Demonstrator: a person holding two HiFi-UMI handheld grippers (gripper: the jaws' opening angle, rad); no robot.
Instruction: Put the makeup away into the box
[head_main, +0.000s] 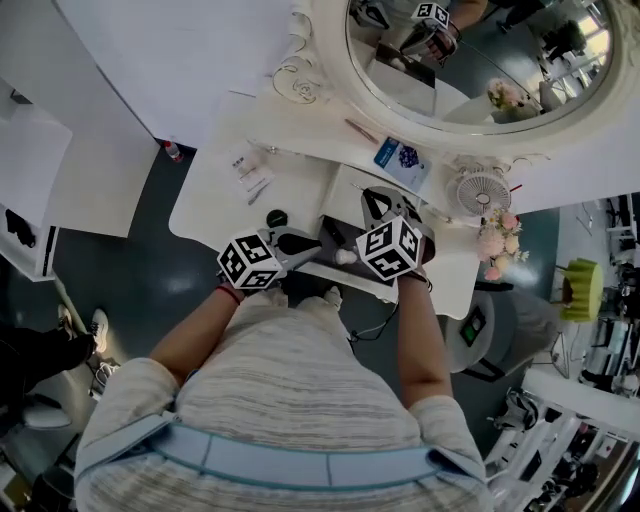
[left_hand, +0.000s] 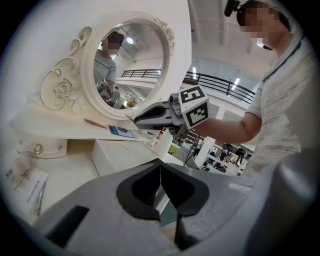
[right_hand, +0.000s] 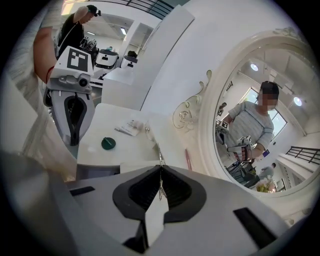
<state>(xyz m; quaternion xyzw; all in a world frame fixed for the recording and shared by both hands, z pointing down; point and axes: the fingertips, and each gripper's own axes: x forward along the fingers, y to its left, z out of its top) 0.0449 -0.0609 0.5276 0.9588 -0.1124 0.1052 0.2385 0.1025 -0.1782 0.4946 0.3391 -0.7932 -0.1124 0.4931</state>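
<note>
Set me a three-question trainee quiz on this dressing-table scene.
1. True or false: the left tongs are shut with nothing between them.
2. What are the right tongs pinching?
3. The green round disc lies on: A) the white tabletop, B) the floor, C) the mirror frame.
Key: 1 true; 2 a thin metal item; 3 A.

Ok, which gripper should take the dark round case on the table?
Left, likely: the left gripper is nearest the case, jaws shut and empty; the right gripper appears shut on a thin metal piece.
</note>
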